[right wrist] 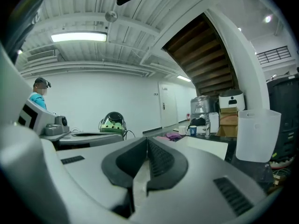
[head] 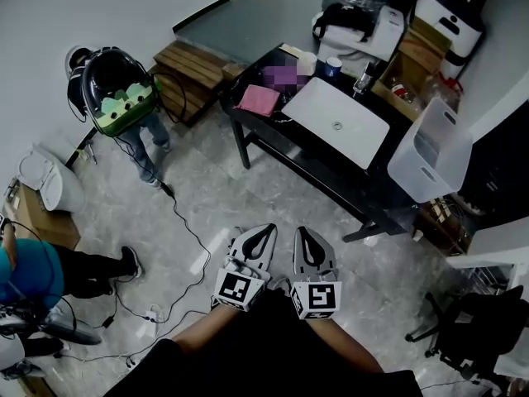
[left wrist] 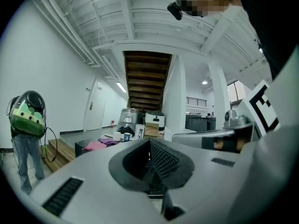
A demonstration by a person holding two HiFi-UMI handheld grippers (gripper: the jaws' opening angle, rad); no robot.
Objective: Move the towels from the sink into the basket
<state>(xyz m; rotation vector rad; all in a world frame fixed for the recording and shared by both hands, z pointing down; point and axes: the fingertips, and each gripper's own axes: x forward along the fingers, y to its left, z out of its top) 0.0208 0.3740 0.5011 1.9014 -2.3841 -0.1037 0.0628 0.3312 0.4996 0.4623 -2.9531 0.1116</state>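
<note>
Grey stone floor (head: 273,197) w/ cables on it. Far off stands a black table (head: 277,126) w/ a white sink (head: 335,122) in its top. The pink towel (head: 259,99) lies on the table just left of the sink. A purple towel (head: 281,77) lies just past it, farther away. The tall white basket (head: 430,151) stands at the table's right end. Wooden steps (head: 194,64) sit far left. A person w/ a green backpack (head: 124,98) stands left of the table. Another person in a teal top (head: 29,271) is at the near left.

Both grippers are held low & near, side by side. They point about level toward the table, well apart from it. Left gripper (head: 266,230): jaws squeezed together, nothing btwn them. Right gripper (head: 306,233): same, jaws pressed tight, nothing held.

Only the head view shows the floor, the cables & a black chair (head: 475,329) at the near right. Only the gripper views show the white ceiling (left wrist: 154,17) w/ its lights & the brown stairs (left wrist: 147,78) going up. The right gripper view shows the basket from the side, right of the sink.
</note>
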